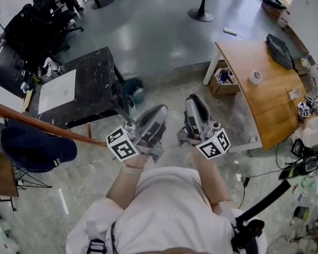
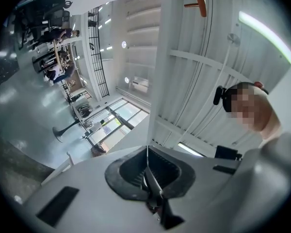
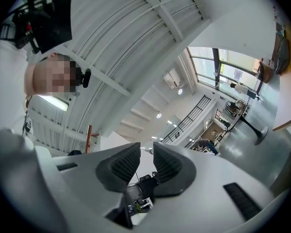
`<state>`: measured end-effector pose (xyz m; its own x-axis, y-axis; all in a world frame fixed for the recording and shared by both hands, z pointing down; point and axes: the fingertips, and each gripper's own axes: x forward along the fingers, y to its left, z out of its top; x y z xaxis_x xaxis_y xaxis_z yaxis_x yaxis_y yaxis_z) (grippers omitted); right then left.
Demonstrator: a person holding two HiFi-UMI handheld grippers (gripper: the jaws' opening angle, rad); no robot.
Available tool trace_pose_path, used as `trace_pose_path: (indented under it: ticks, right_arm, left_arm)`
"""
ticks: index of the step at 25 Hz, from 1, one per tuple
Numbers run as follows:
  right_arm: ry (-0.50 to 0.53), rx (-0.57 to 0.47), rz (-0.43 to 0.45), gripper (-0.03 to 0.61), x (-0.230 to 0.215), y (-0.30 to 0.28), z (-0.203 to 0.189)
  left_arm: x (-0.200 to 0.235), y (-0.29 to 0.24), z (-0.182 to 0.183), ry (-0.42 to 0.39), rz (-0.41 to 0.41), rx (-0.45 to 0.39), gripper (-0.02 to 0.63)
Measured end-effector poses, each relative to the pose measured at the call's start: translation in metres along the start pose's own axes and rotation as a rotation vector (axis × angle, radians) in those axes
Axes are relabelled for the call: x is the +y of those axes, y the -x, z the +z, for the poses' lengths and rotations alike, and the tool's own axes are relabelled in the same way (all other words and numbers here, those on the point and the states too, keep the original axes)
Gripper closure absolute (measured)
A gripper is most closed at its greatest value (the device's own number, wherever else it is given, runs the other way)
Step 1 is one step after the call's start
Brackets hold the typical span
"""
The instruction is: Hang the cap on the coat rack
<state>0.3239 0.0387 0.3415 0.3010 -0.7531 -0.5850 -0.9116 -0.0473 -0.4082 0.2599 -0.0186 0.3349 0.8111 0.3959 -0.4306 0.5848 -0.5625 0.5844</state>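
Navy cap (image 1: 37, 148) sat at nine o'clock in the head view, touching the underside of the coat rack (image 1: 69, 133), whose reddish-brown wooden arm ran off the frame's left edge. The peg that carried the cap could not be made out. A small white mark on the cap was too small to read.

Neither tool held anything. The left gripper (image 2: 146, 161) had its jaws pressed together into a thin seam. The right gripper (image 3: 146, 161) kept its ribbed pads (image 3: 122, 164) a narrow gap apart. From above, the left gripper (image 1: 155, 115) and right gripper (image 1: 195, 107) rose side by side at centre, close to the person (image 1: 164, 210) in a white shirt. Each marker cube (image 1: 122, 143) bore black-and-white square patterns, with no lettering.

Both gripper views looked up at a white ribbed ceiling (image 2: 194, 57) with strip lights, and each caught only a sliver of the wooden rack.

On the mottled grey floor (image 1: 148, 30) stood a black marbled table (image 1: 95, 73) at ten o'clock, carrying a white sheet (image 1: 57, 91). A curved wooden table (image 1: 265, 97) at two o'clock held a tape roll (image 1: 255, 77) and a black bag (image 1: 280, 51). Black office chairs (image 1: 37, 25) crowded eleven o'clock. Cables (image 1: 265, 173) trailed at four o'clock, and the clutter there was hard to identify.
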Motion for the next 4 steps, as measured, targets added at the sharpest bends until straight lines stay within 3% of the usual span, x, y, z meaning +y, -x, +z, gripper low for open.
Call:
trace_pose_path:
  ticks: [4]
  right_arm:
    - [0.001,0.004,-0.001,0.480,-0.0018,0.0008,0.0014]
  left_arm:
    - [-0.0018,-0.0022,-0.0030,-0.019,0.003,0.017,0.604]
